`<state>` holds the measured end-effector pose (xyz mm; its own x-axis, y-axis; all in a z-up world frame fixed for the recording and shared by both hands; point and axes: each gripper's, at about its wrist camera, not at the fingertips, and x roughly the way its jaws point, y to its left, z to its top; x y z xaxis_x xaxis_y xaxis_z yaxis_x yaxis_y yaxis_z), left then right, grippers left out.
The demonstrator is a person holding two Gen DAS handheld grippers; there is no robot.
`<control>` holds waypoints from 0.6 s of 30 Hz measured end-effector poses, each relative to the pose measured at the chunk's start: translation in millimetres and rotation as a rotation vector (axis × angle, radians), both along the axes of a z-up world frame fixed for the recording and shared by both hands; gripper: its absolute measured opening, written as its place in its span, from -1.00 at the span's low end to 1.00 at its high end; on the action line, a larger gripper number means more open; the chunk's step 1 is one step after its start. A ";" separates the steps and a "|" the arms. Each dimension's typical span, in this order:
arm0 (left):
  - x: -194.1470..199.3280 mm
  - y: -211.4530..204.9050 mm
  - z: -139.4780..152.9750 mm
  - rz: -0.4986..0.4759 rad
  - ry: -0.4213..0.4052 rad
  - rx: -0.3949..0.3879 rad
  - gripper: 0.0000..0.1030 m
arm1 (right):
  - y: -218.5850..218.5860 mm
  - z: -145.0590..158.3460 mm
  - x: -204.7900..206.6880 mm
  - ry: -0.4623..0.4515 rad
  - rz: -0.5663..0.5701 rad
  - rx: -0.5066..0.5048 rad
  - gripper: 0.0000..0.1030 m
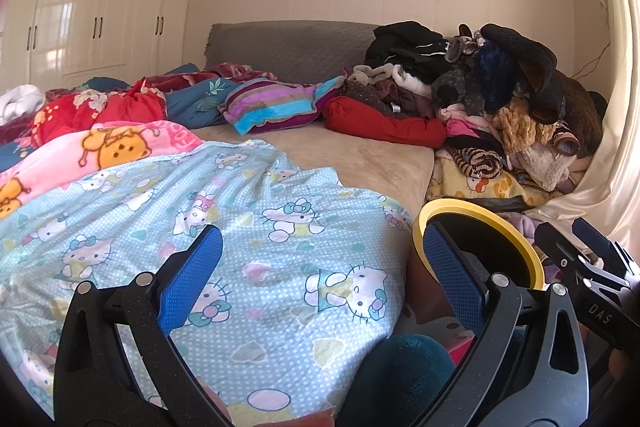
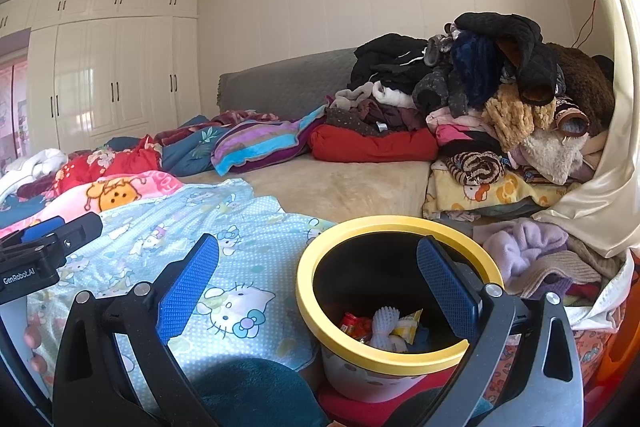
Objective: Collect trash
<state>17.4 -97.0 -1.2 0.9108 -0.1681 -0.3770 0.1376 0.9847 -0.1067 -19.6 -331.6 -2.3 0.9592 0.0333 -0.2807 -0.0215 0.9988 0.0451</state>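
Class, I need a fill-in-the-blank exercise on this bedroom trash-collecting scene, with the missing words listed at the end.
1. The rim of the trash bin is coloured ____.
2. Both the left gripper and the right gripper have their jaws ____.
3. The clothes pile is heaped on the bed's ____ side.
4. The trash lies ____ the bin.

Missing words: yellow; open; right; inside

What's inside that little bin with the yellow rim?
The bin has a black liner and holds a red wrapper, a white knobbly item and a yellow packet. Anything underneath those is hidden by the rim.
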 end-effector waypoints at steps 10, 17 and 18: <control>5.1 0.9 -7.8 0.079 0.029 0.036 0.79 | -1.2 8.1 5.6 0.009 0.037 0.011 0.88; 7.2 98.9 -14.1 0.266 0.122 -0.090 0.79 | 73.5 30.3 31.8 0.004 0.233 0.032 0.88; 5.6 120.2 -16.0 0.324 0.133 -0.092 0.79 | 99.6 31.7 41.1 0.025 0.303 0.046 0.88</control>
<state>23.0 23.2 -17.2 0.8666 0.0827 -0.4921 -0.2014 0.9602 -0.1933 21.5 -232.0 29.4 0.8963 0.3302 -0.2959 -0.3167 0.9439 0.0941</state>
